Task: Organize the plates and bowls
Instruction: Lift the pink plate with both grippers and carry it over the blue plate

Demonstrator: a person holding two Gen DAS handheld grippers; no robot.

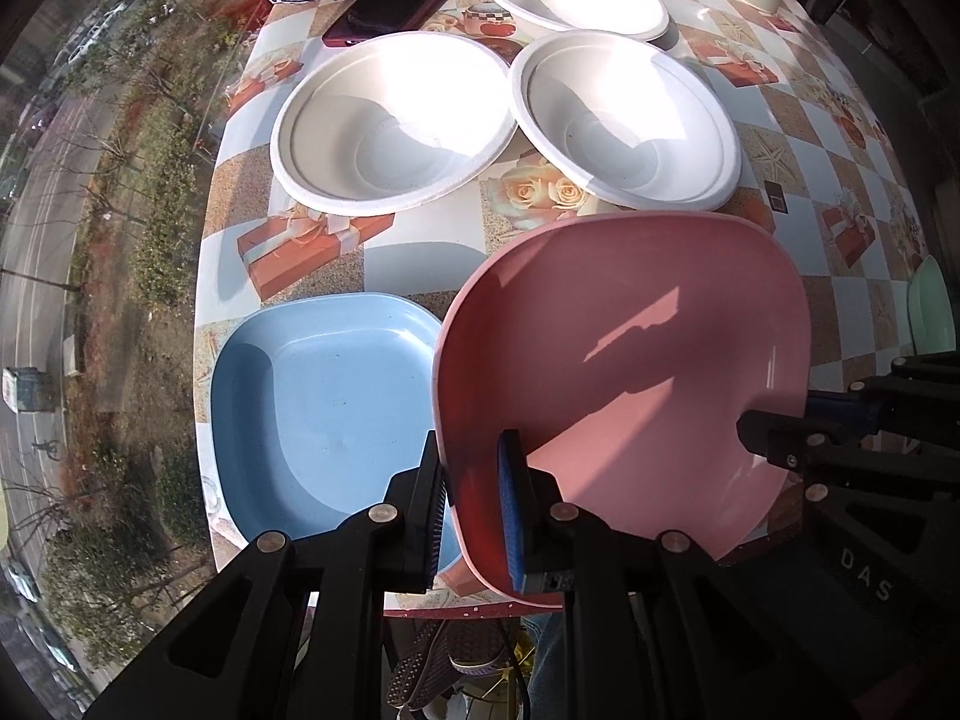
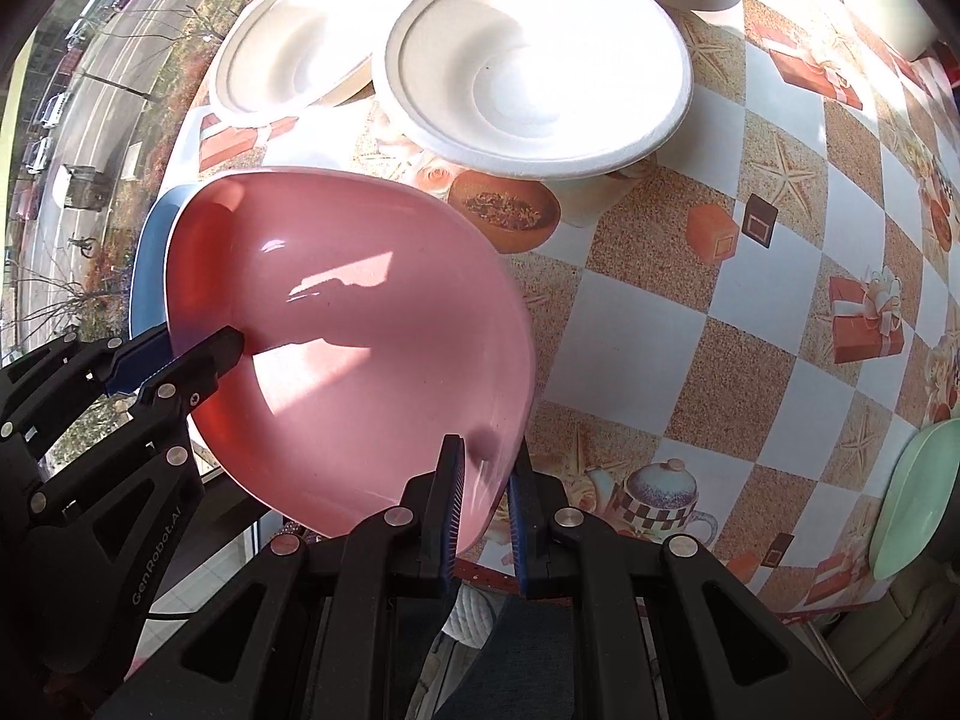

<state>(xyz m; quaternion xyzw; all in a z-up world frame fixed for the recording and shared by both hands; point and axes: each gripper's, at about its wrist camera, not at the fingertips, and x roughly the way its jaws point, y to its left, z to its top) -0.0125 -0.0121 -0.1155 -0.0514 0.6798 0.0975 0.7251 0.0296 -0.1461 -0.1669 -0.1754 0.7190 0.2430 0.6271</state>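
Pink plate [image 1: 624,372], left wrist view: left gripper [image 1: 474,516] pinches its near rim; it hangs tilted just right of the blue plate [image 1: 318,396], overlapping its edge.

Right wrist view: right gripper [image 2: 486,516] pinches the pink plate's opposite rim; blue plate lies beyond, left.

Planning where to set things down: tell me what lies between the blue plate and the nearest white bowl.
Only bare tablecloth, printed with a gift box, separates the blue plate from the white bowl. The left wrist view shows it.
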